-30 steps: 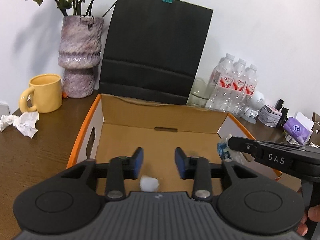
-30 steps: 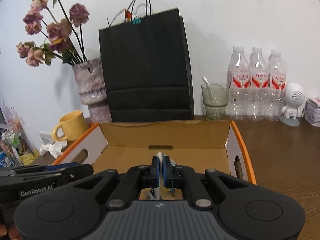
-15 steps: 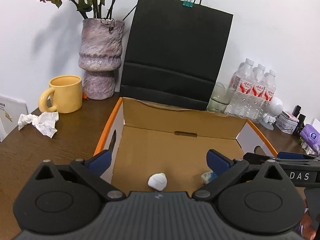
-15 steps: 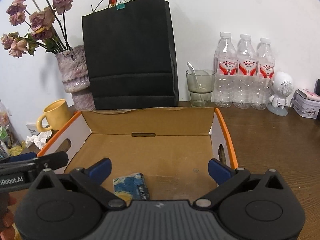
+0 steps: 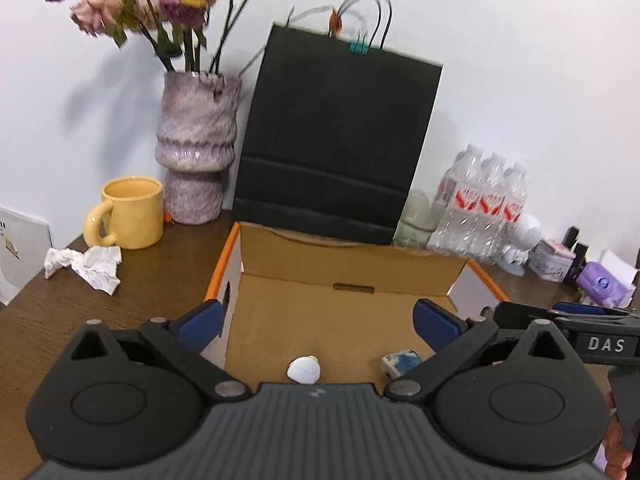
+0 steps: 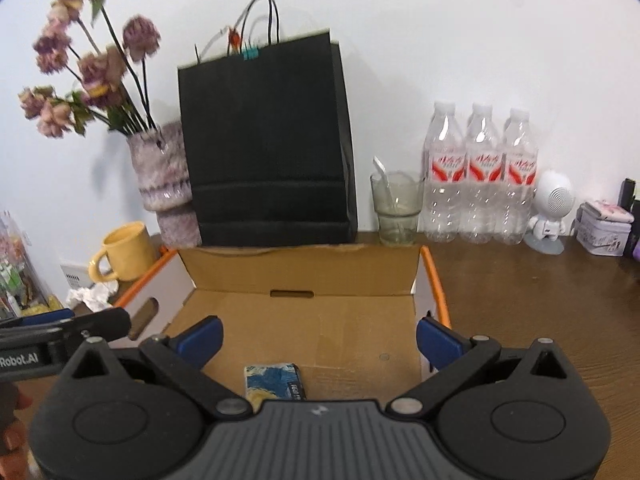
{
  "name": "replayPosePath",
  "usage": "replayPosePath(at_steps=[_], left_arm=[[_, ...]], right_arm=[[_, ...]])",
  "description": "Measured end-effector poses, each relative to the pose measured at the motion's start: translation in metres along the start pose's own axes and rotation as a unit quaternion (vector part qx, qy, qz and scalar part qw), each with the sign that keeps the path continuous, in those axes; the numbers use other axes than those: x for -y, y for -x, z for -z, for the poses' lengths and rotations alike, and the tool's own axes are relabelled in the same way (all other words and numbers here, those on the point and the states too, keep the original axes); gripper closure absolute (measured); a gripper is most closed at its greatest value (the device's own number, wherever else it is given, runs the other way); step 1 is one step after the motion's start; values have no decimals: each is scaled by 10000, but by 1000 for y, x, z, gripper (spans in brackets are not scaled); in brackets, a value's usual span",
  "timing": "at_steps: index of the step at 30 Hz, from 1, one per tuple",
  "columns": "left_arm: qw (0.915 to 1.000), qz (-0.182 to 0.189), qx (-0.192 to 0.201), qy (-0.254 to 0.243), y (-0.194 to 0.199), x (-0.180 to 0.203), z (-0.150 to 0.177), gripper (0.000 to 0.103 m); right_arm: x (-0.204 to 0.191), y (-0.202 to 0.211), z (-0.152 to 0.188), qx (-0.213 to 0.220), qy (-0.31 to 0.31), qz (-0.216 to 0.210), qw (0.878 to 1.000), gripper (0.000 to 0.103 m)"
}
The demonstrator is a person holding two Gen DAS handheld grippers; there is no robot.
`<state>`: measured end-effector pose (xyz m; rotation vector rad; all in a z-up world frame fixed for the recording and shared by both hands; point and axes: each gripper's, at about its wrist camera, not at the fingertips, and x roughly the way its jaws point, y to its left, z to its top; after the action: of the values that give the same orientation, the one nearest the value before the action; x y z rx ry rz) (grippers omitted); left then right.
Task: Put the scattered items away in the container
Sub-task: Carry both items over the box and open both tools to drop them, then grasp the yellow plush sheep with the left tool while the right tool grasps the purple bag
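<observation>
An open cardboard box (image 5: 344, 272) with orange edges sits on the brown table; it also shows in the right wrist view (image 6: 304, 268). On its floor lie a small white rounded item (image 5: 304, 369) and a blue patterned packet (image 5: 401, 361), which the right wrist view (image 6: 274, 381) shows too. My left gripper (image 5: 318, 322) is open and empty above the box's near edge. My right gripper (image 6: 319, 336) is open and empty above the box. A crumpled white paper (image 5: 86, 266) lies on the table left of the box.
Behind the box stand a black paper bag (image 5: 336, 140), a vase of dried flowers (image 5: 196, 152), a yellow mug (image 5: 130, 212), a glass (image 6: 396, 208) and three water bottles (image 6: 480, 176). A white figurine (image 6: 552, 212), a tin (image 6: 604, 228) and a purple pack (image 5: 602, 284) sit at the right.
Both grippers opened wide and pulled back and up from the box. The right one let go of the blue packet, which now lies on the box floor beside the white item.
</observation>
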<state>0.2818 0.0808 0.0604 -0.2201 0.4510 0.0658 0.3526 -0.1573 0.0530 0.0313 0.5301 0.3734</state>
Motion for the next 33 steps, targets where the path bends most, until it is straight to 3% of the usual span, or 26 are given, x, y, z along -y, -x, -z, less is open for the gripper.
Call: replayPosePath(at_steps=[10, 16, 26, 33], left_arm=[[9991, -98, 305, -271, 75, -6, 28, 0], [9988, -222, 157, -416, 101, -12, 55, 0], [9978, -275, -287, -522, 100, -20, 96, 0], [9963, -475, -450, -563, 85, -18, 102, 0]], right_arm=[[16, 83, 40, 314, 376, 207, 9986, 0], [33, 112, 82, 120, 296, 469, 9984, 0], [61, 116, 140, -430, 28, 1029, 9938, 0], [64, 110, 147, -555, -18, 1134, 9920, 0]])
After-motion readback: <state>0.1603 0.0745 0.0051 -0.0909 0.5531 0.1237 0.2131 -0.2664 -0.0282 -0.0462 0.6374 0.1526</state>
